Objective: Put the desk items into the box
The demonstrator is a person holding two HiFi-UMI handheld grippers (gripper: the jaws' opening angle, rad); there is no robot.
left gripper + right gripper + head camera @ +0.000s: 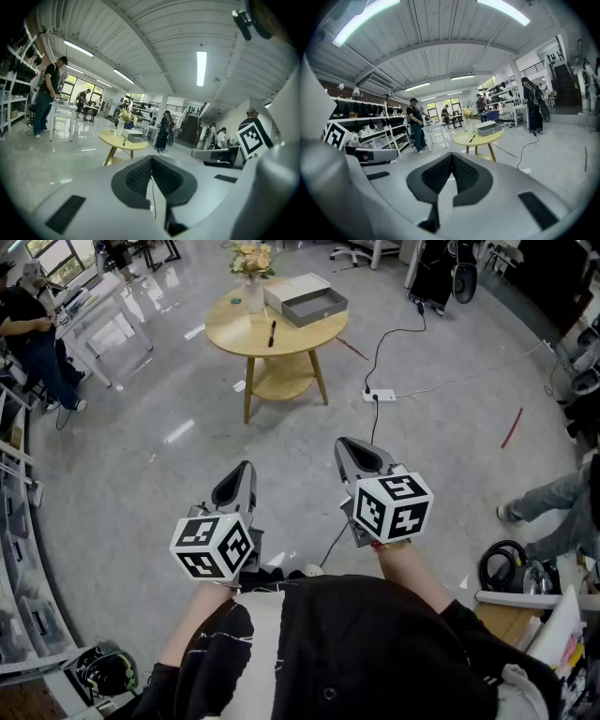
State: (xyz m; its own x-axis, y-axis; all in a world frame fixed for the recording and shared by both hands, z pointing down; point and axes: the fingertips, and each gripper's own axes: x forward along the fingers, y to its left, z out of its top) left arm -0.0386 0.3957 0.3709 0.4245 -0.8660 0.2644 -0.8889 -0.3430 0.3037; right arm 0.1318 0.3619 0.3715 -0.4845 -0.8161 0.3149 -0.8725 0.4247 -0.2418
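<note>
Both your left gripper [246, 467] and right gripper [345, 442] have jaws pressed together, empty, and the pen [272, 332] lies well ahead at 12 o'clock on the round table [230, 338] — length running 12-to-6, box [306, 298] just beyond at 1 o'clock — neither hand clearly nearer.

open-plan lab workshop: glossy floor [141, 484], wall shelving [361, 123], white worktables [103, 315], strip lights [201, 68], trailing cables [394, 343]

On the desk [234, 334], the box [306, 299] sits at the far right edge. The vase [254, 294] stands just left of it, and the pen [272, 332] lies near the middle, before both. A power strip [379, 396] lies on the floor, right of the desk.
</note>
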